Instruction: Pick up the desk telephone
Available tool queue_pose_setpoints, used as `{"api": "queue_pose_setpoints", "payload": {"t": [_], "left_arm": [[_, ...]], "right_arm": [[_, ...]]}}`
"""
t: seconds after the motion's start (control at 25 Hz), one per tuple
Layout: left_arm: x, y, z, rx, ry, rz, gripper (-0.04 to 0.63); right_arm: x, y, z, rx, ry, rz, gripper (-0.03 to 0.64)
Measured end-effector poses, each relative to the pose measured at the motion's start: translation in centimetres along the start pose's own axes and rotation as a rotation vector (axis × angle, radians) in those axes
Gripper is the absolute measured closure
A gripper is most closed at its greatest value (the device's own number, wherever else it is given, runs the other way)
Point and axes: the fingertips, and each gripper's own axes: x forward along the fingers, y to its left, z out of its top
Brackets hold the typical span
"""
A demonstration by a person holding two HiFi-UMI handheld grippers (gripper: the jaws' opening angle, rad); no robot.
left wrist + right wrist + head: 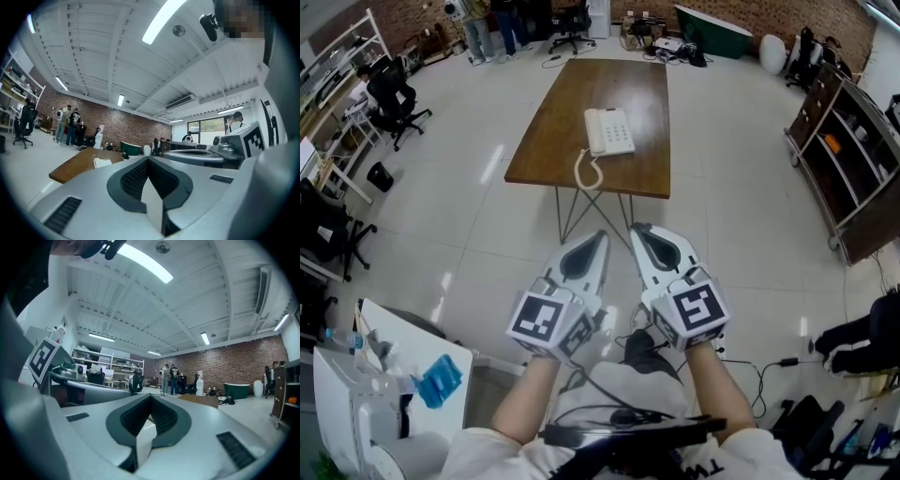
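Left gripper [598, 239] and right gripper [637, 231] were clenched, empty; only the head view showed the coiled cord [586, 173] of the desk telephone [608, 130] on the bench [572, 103].

White telephone [608, 130]; brown table [553, 122].

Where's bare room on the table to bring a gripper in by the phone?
The wooden table is bare left of the desk telephone and across its far half. A narrower strip is free to the phone's right. Only the near edge is crowded, by the coiled cord.
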Motion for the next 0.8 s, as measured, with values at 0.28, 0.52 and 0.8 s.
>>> {"api": "queue_pose_setpoints", "payload": {"t": [0.28,0.52,0.8], "left_arm": [[3.9,1.6,-0.6,0.0,0.025,0.008,0.591],[7.6,3.1,-0.7,0.009,0.034,0.017,0.591],[11.0,4.5,-1.1,0.002,0.045,0.029,0.591]], "right_arm": [[3.0,-3.1,0.1,0.005,-0.004,0.022,0.617],[5.6,-6.2,-0.1,0.027,0.002,0.026,0.617],[8.0,-9.0,-0.4,0.032,0.018,0.041,0.617]]}}
